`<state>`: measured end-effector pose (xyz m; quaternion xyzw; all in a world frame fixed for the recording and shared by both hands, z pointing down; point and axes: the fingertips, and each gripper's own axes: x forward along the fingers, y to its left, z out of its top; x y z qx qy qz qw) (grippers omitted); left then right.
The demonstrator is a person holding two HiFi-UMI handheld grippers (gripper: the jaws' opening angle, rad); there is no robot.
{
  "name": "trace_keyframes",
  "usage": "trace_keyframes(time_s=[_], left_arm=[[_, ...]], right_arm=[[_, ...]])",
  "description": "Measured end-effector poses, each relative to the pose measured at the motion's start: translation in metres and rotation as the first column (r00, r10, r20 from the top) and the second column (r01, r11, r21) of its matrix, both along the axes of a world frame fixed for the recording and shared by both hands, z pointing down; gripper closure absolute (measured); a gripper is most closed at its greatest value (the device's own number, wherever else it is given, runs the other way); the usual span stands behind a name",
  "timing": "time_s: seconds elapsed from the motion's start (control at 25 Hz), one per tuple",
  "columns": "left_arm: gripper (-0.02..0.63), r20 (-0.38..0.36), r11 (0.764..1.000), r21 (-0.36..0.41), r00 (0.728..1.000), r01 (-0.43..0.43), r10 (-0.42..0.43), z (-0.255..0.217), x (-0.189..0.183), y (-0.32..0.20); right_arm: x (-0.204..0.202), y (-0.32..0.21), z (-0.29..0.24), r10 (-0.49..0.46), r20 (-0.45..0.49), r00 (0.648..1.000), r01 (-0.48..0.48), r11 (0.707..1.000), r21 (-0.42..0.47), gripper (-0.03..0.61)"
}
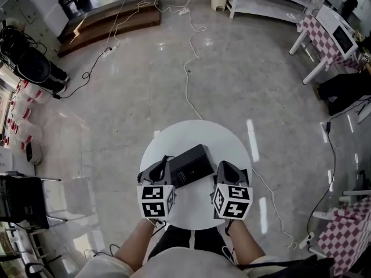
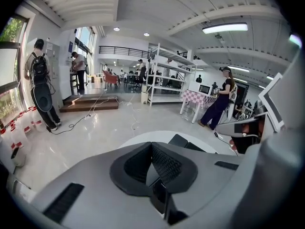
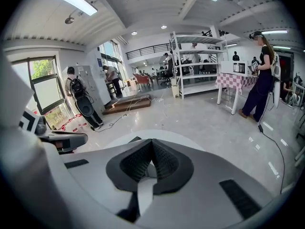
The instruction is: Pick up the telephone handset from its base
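A black telephone [image 1: 190,165] lies at the middle of a round white table [image 1: 197,133], its handset resting on the base. My left gripper [image 1: 159,167] hangs over the table's near left, just left of the phone, with its jaws shut and nothing between them. My right gripper [image 1: 227,168] is just right of the phone, also shut and empty. In the left gripper view the pads meet at the tip of the left gripper [image 2: 151,145], and the phone [image 2: 184,142] shows beyond it. The right gripper view shows the right gripper [image 3: 151,144] closed, with a phone corner [image 3: 134,140] to its left.
A white cable [image 1: 186,68] runs across the shiny floor to the table. A wooden platform [image 1: 110,23] lies at the far left and a checkered table [image 1: 324,36] at the far right. A black chair [image 1: 23,198] stands at the left. People [image 2: 40,85] stand around the room.
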<state>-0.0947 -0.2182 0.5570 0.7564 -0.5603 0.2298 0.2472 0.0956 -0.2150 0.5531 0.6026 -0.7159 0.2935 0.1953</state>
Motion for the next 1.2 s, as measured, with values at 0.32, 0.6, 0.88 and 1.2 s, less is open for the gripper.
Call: trace_keyframes(time_s=[0.32, 0.6, 0.88, 1.2], left_arm=[[0.598, -0.009, 0.999, -0.015, 0.999, -0.037, 0.037, 0.014, 0.007, 0.004], [0.597, -0.048, 0.994, -0.002, 0.993, -0.107, 0.106, 0.018, 0.006, 0.002], [0.595, -0.045, 0.986, 0.005, 0.985, -0.168, 0.168, 0.019, 0.005, 0.000], [0.587, -0.035, 0.973, -0.003, 0.973, -0.230, 0.229, 0.028, 0.005, 0.000]], right_arm=[[0.006, 0.003, 0.009, 0.007, -0.006, 1.000, -0.008, 1.000, -0.019, 0.557], [0.004, 0.008, 0.014, -0.001, -0.018, 1.000, 0.001, 1.000, -0.028, 0.557], [0.001, 0.010, 0.014, 0.004, -0.023, 1.000, -0.004, 0.999, -0.034, 0.557], [-0.001, 0.012, 0.016, 0.006, -0.026, 1.000, -0.007, 0.999, -0.038, 0.557]])
